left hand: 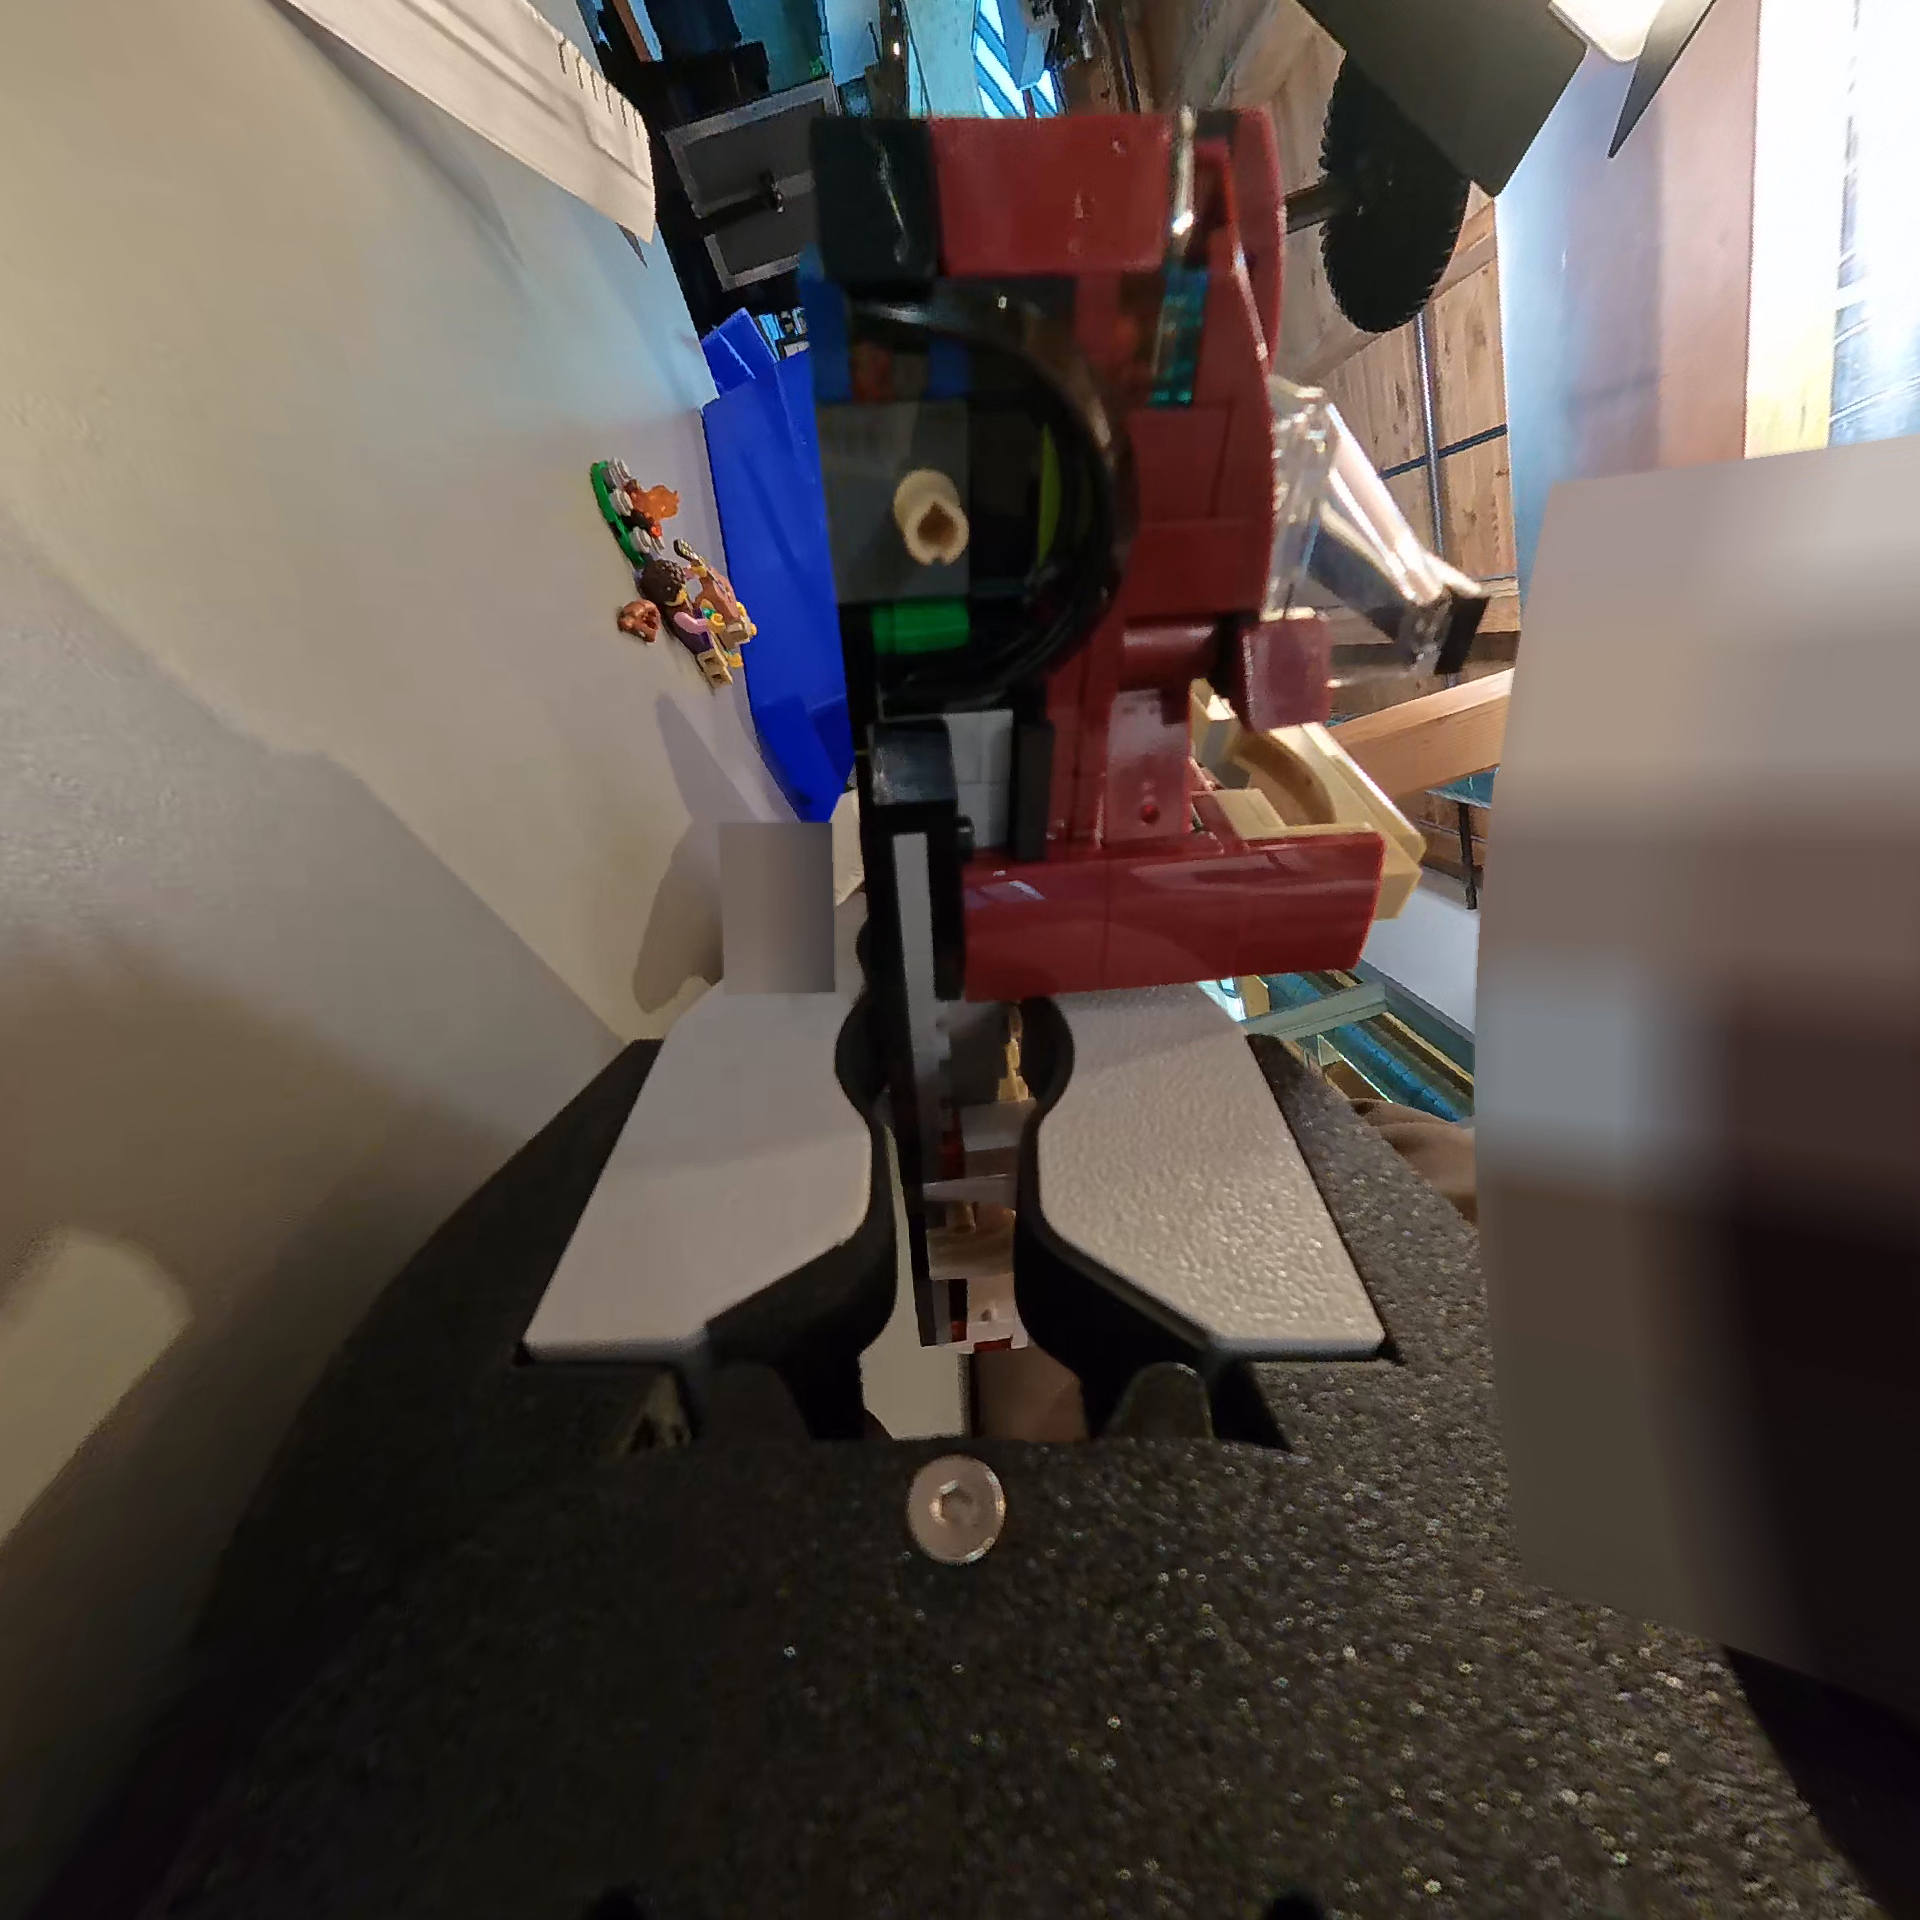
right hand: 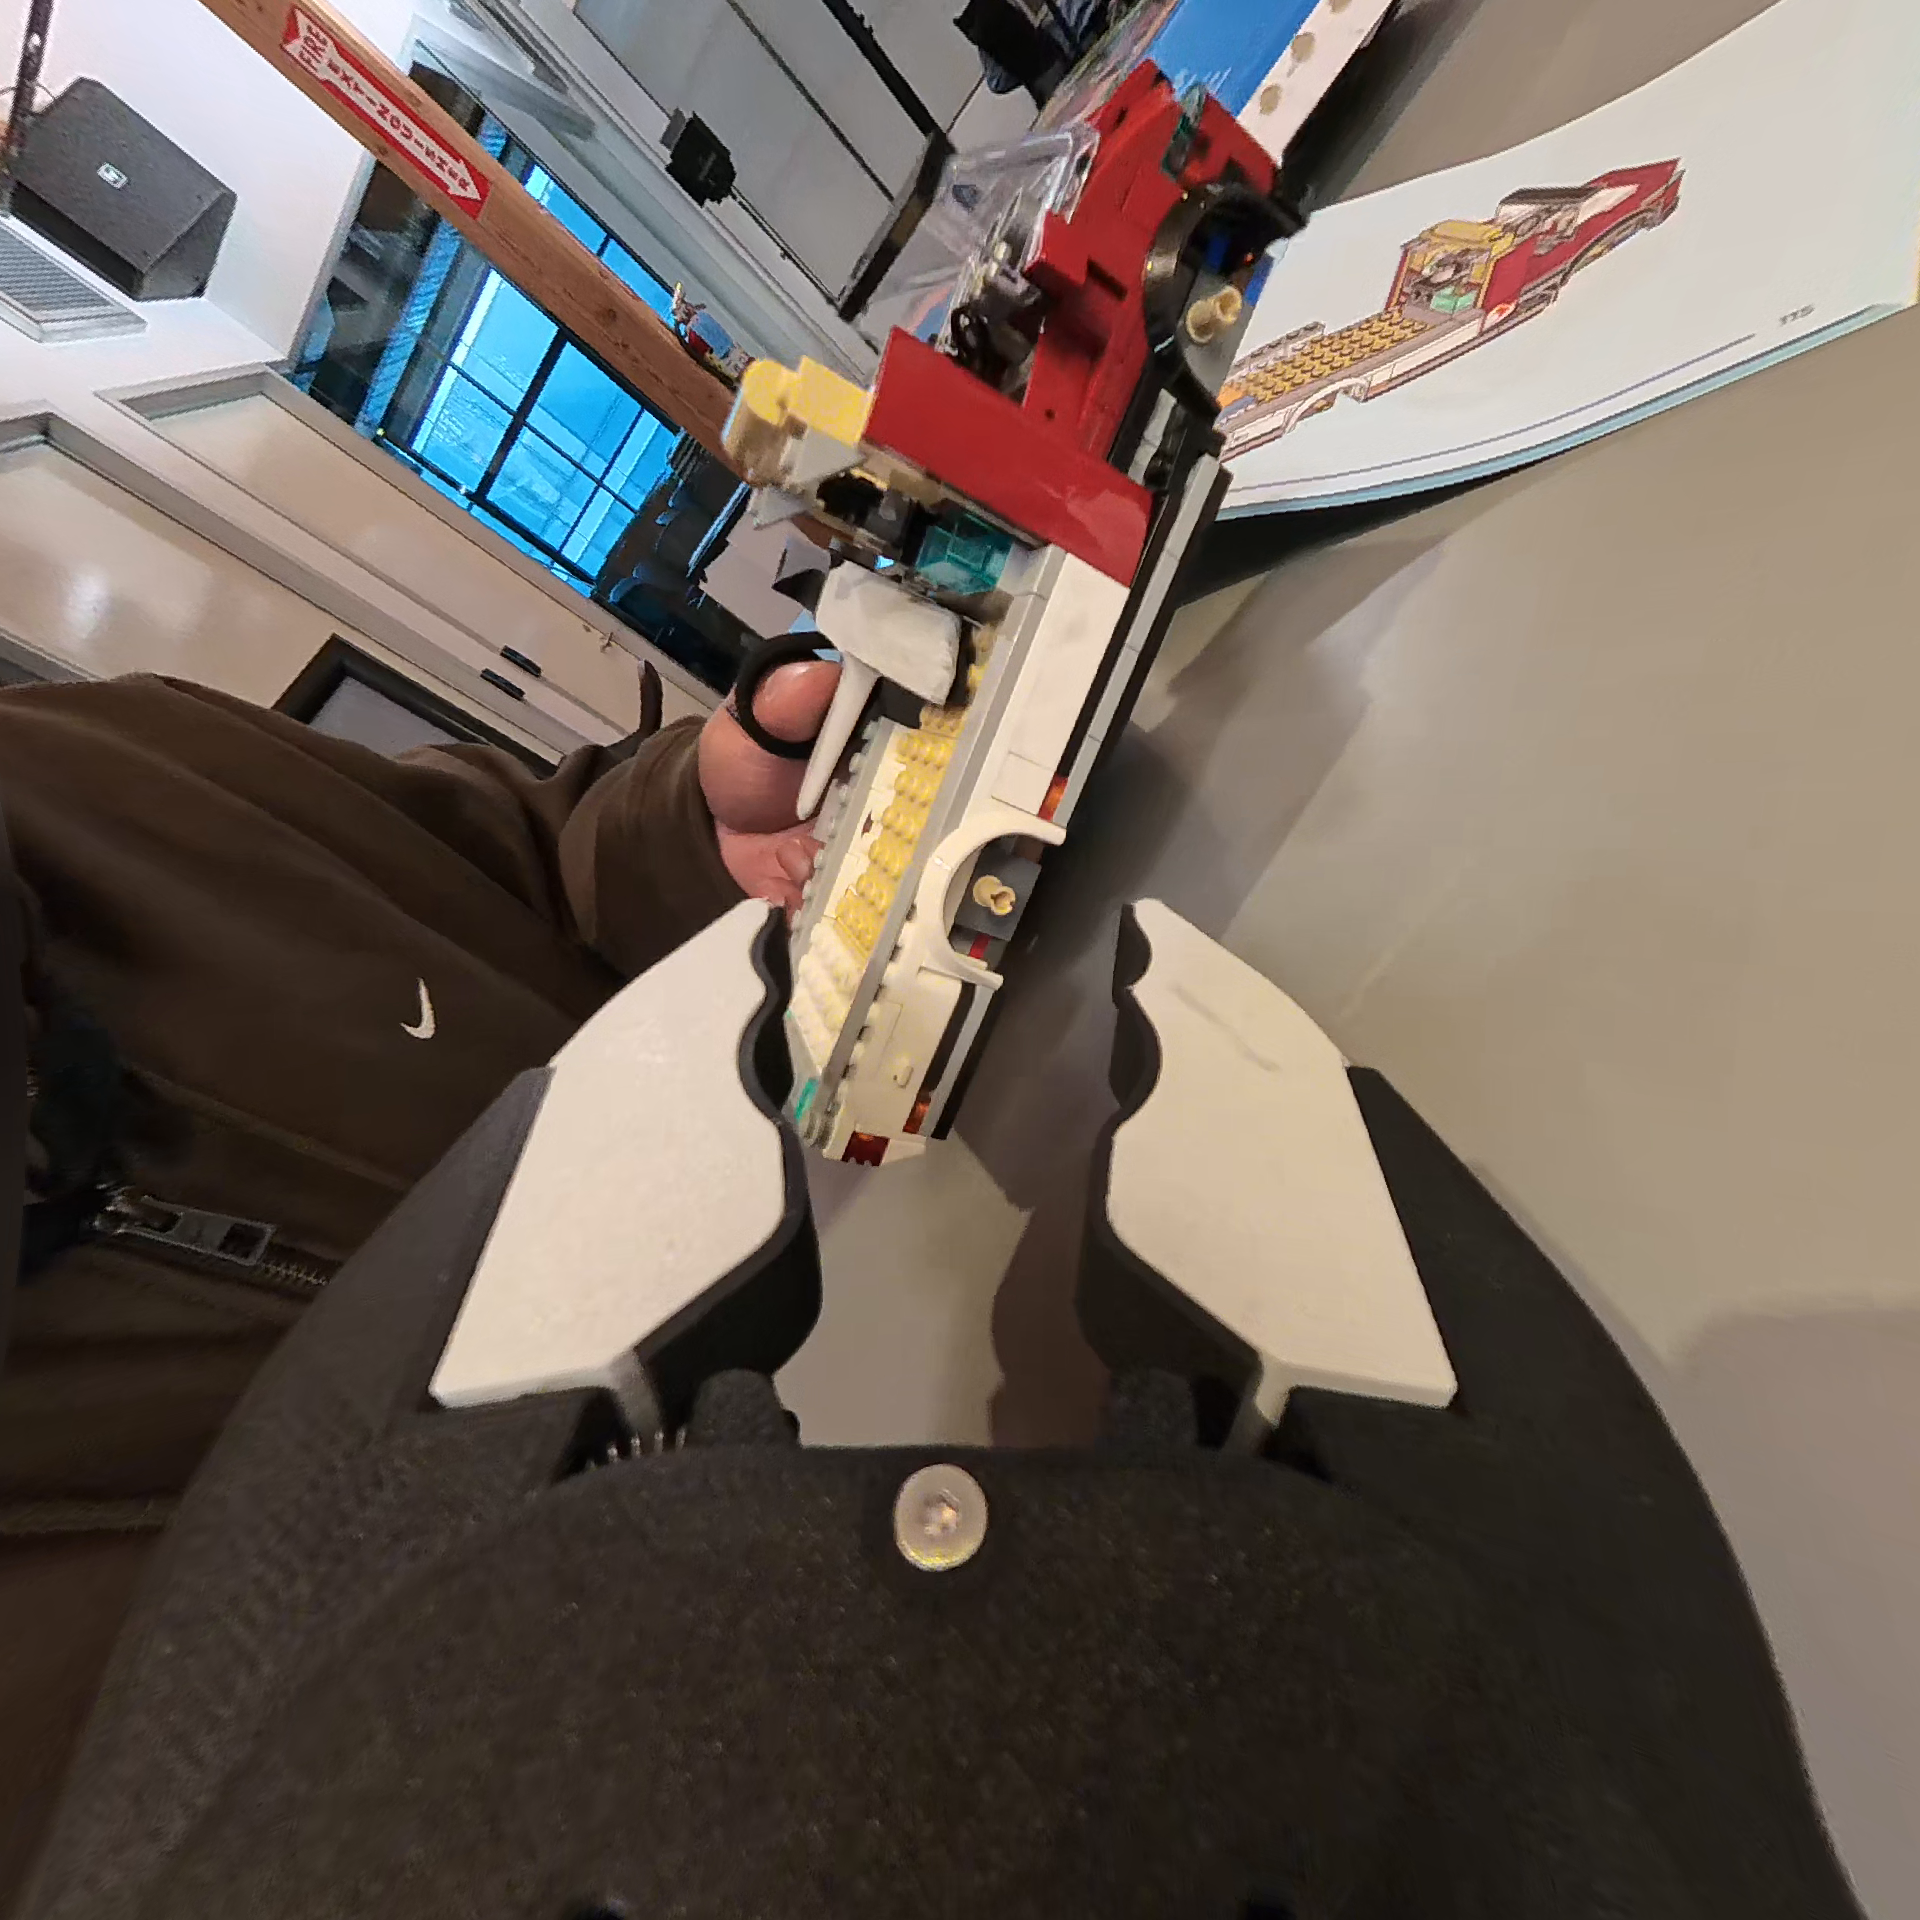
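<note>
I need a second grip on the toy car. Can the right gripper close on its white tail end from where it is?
Probably yes. The right gripper stands open with the toy car tail already between its fingers; the right finger is still apart from it, and nothing lies between.

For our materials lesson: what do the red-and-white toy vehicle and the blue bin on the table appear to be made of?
Toy vehicle: glossy hard plastic bricks, judging by the studs, the seams and the sheen on its red panels; the left gripper clamps its base. Blue bin: probably moulded plastic, uniformly coloured with a soft sheen, though mostly hidden.
</note>
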`<state>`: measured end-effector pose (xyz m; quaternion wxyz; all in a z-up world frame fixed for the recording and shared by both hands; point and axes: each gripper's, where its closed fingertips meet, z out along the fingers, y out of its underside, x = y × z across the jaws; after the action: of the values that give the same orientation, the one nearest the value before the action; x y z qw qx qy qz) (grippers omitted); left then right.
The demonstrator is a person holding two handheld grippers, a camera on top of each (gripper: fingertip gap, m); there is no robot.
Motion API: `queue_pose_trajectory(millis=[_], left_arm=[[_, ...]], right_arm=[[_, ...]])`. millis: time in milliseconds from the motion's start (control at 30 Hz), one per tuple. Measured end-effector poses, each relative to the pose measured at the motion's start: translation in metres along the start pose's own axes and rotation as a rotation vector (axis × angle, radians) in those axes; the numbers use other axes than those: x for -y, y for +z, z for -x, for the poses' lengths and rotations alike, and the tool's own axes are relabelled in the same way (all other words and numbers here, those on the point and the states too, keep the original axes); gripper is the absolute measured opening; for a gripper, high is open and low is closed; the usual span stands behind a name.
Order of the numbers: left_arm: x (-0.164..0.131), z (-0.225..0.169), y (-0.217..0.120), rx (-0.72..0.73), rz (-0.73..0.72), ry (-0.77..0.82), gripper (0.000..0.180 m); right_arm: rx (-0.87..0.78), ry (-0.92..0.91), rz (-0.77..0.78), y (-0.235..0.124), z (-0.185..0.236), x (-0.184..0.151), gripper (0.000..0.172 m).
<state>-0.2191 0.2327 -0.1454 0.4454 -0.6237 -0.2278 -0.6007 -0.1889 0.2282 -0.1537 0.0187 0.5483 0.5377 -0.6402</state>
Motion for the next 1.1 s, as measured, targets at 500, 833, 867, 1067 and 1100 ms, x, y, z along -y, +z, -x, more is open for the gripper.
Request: queue_pose_trajectory(millis=[500,833,867,1067,1100], left_arm=[[-0.008,-0.006,0.001,-0.026,0.017,0.013,0.021],[-0.010,-0.013,0.001,-0.076,0.035,0.015,0.021],[-0.010,-0.013,0.000,-0.081,0.035,0.014,0.021],[-0.011,-0.016,0.001,-0.097,0.046,0.021,0.020],[-0.011,-0.016,0.001,-0.097,0.047,0.023,0.020]], right_arm=[[0.015,0.019,0.012,0.001,0.000,-0.002,0.042],[0.122,0.031,-0.011,0.002,0.016,-0.001,0.025],[0.128,0.028,-0.018,0.003,0.017,0.000,0.023],[0.136,0.008,-0.025,0.003,0.020,0.000,0.023],[0.134,0.004,-0.025,0.003,0.020,0.000,0.022]])
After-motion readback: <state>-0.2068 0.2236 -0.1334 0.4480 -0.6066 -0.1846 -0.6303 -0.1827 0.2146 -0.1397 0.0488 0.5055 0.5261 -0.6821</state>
